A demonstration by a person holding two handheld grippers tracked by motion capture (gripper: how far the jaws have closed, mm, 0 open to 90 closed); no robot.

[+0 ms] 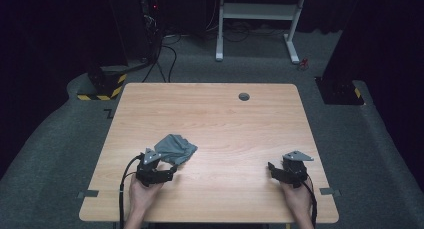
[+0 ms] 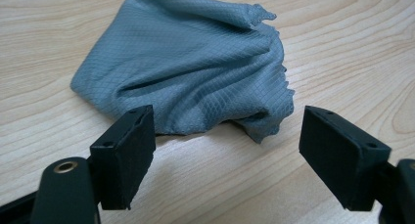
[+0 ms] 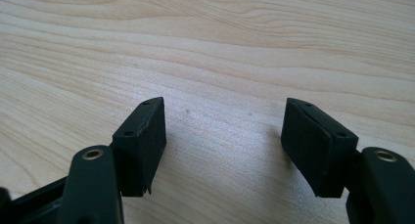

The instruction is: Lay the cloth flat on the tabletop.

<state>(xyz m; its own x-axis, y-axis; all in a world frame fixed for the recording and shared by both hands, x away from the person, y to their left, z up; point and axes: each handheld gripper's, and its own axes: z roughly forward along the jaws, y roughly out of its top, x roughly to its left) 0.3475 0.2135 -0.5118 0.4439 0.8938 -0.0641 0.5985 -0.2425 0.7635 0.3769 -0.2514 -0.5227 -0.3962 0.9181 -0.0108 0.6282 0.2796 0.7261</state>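
A crumpled grey cloth (image 1: pixel 175 148) lies on the wooden table (image 1: pixel 225 119), left of the middle. My left gripper (image 1: pixel 169 173) sits just in front of it, open, its jaws apart and empty. In the left gripper view the cloth (image 2: pixel 191 62) bunches up right beyond the gripper (image 2: pixel 227 128), its near edge reaching between the fingertips without being pinched. My right gripper (image 1: pixel 272 169) rests near the table's front right, open over bare wood. The right gripper view has the gripper (image 3: pixel 222 123) with nothing between its pads.
A small round grey grommet (image 1: pixel 244 96) is set in the table near its far edge. Beyond the table stand a white desk frame (image 1: pixel 257 19) and dark equipment with yellow-black striped bases (image 1: pixel 102 86). Grey carpet surrounds the table.
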